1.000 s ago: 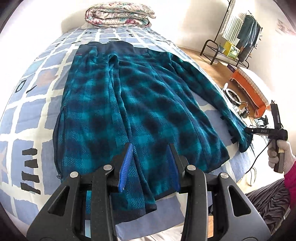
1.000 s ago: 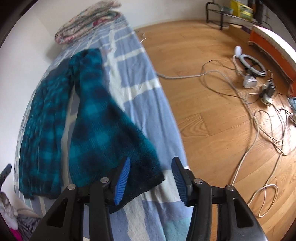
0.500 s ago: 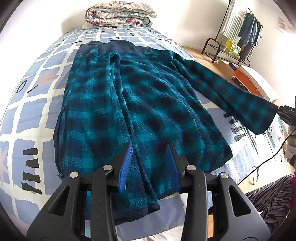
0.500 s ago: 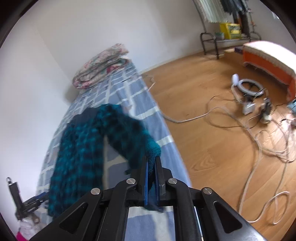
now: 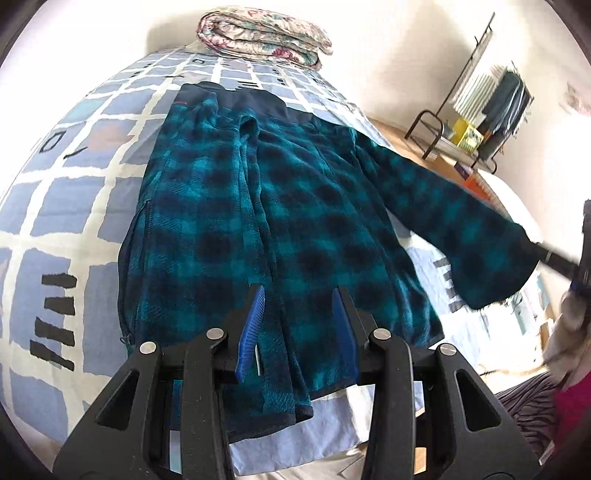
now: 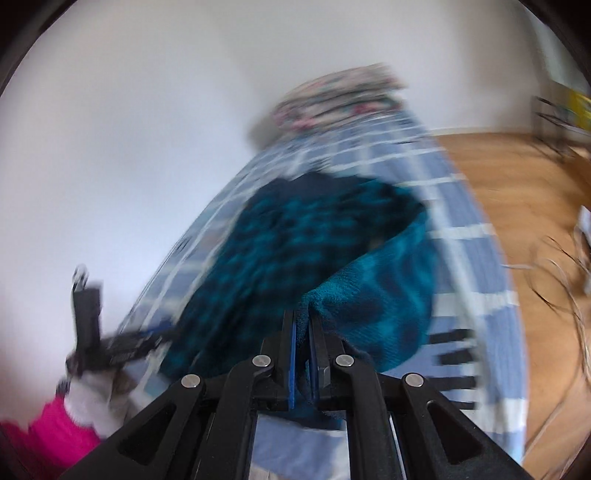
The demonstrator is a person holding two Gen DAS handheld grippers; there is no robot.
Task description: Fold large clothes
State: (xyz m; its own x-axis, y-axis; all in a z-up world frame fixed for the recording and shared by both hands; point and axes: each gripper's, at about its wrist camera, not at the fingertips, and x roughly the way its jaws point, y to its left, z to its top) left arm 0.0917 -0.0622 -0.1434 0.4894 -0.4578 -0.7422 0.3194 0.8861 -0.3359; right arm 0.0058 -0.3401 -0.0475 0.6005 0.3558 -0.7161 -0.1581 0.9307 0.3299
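A teal and navy plaid fleece jacket [image 5: 258,221] lies front up on the bed, collar at the far end. My left gripper [image 5: 297,325] is open and empty, hovering just above the jacket's near hem. My right gripper [image 6: 303,332] is shut on the cuff of the jacket's right sleeve [image 6: 376,295]. It holds the sleeve [image 5: 461,221] lifted off the bed and stretched out to the right. The right gripper also shows in the left wrist view [image 5: 557,258] at the cuff. The right wrist view is blurred by motion.
The bed has a blue and white checked cover [image 5: 55,206]. A folded floral quilt [image 5: 262,33] lies at its head. A clothes rack [image 5: 480,110] stands at the far right. The wooden floor [image 6: 517,203] with cables lies right of the bed.
My right gripper closed on the sleeve cuff and lifted it off the bed, swinging towards the jacket. My left gripper stayed open over the hem.
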